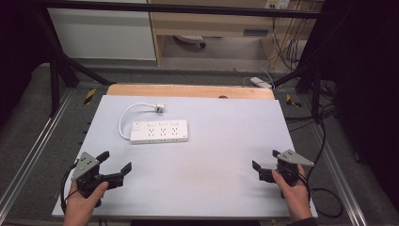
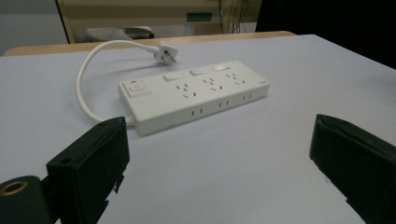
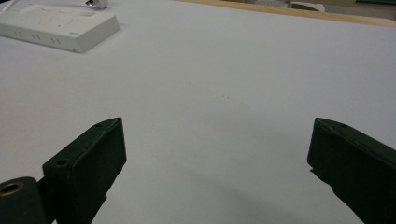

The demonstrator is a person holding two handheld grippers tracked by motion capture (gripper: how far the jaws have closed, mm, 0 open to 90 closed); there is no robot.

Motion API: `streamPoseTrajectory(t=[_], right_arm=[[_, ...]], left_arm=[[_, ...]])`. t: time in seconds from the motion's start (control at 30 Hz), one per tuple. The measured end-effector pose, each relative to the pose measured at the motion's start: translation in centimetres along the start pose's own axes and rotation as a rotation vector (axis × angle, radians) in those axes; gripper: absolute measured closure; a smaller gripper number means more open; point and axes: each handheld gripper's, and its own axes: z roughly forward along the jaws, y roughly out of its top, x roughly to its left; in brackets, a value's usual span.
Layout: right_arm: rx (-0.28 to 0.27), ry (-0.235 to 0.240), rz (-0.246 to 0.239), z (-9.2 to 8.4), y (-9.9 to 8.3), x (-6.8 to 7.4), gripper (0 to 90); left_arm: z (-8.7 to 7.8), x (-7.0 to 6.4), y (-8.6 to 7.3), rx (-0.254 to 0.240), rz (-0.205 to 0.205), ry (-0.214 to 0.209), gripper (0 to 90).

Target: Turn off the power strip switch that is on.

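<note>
Two black two-jaw grippers, left gripper [image 1: 115, 161] and right gripper [image 1: 265, 159], are resting spread wide, gripping nothing; the white rectangular plastic power strip [image 2: 194, 95] is showing no legible writing.

Grey floor [image 1: 28, 122], wooden shelving [image 1: 211, 23], tangled cables [image 1: 287, 47] behind the table [image 1: 235, 183].

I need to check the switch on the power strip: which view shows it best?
The left gripper view: the switch is close, red mark visible. The high view shows it tiny; the right gripper view shows the power strip's other end.
</note>
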Motion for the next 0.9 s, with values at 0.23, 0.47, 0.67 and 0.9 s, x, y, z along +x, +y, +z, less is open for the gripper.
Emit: streamPoseTrajectory(t=[0.23, 0.47, 0.67, 0.9], right_arm=[[0.010, -0.001, -0.003, 0.1, 0.0, 0.0, 4.4], [0.005, -0.002, 0.007, 0.1, 0.0, 0.0, 4.4], [-0.012, -0.006, 0.006, -0.1, 0.1, 0.0, 4.4], [-0.017, -0.006, 0.012, -0.1, 0.1, -0.1, 4.1]], left_arm=[[0.0, -0.1, 0.0, -0.014, 0.000, 0.000, 5.8], [0.5, -0.6, 0.1, 0.007, 0.066, -0.012, 6.1], [1.0, -0.4, 0.6, 0.010, 0.047, -0.016, 6.1], [2.2, -0.4, 1.5, 0.030, 0.029, -0.046, 6.1]])
